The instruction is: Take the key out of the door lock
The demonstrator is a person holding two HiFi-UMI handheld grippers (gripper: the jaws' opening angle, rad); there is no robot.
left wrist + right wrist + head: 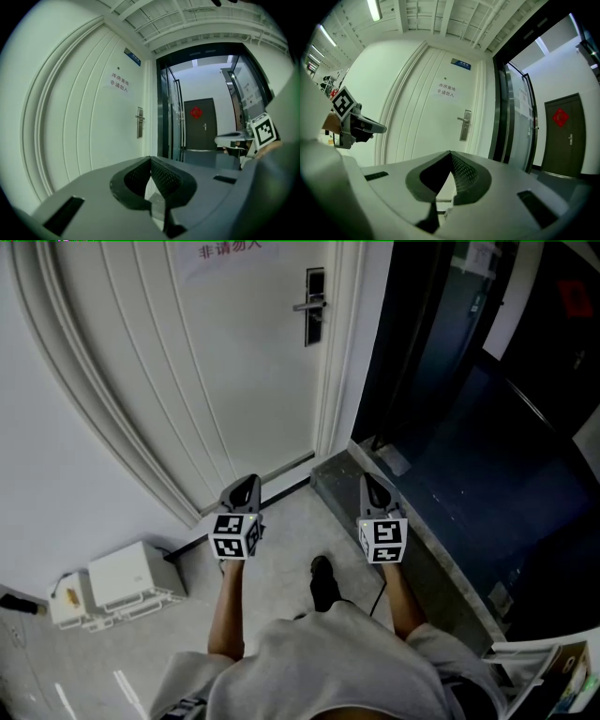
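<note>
While the white door [187, 381] carries its lock [314, 306] at its right edge, the key there is too small to see. The left tool [250, 482] and right tool [368, 480], well apart from the lock, are clenched on nothing.

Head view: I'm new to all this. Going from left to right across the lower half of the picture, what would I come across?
white box → left gripper → black shoe → right gripper. The grey sill by the doorway is left out, since it runs slantwise behind the right gripper.
</note>
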